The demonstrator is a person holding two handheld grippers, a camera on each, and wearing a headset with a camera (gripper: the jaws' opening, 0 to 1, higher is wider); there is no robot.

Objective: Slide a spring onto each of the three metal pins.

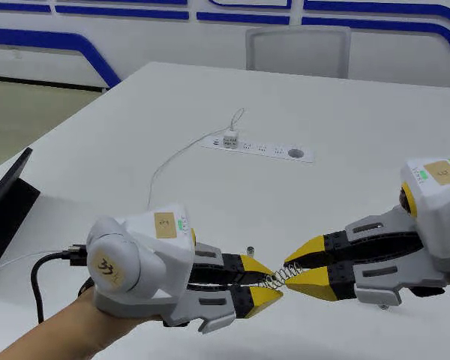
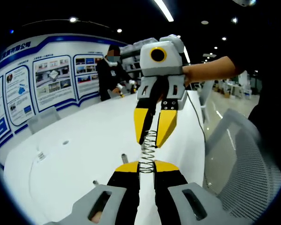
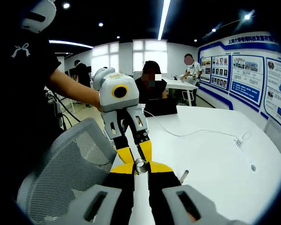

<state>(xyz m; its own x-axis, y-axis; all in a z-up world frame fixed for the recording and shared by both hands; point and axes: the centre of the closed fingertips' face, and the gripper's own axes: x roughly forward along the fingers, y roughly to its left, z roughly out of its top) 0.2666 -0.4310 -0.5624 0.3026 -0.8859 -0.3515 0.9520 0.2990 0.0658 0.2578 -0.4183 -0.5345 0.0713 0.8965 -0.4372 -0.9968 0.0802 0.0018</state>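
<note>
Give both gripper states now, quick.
Left gripper: jaws closed on a metal pin.
Right gripper: jaws closed on the spring.

The head view's edge cuts off the housing of the right tongs (image 1: 288, 271).

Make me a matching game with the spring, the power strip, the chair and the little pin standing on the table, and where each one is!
Things:
1. spring
2. power strip
3. chair
4. little pin

Places:
A. past the far edge of the table
B. upright on the table, just behind the spring
C. stretched between the left gripper and the right gripper
D. lying flat mid-table, with a white plug in it

Pairs: 1-C, 2-D, 3-A, 4-B
</note>
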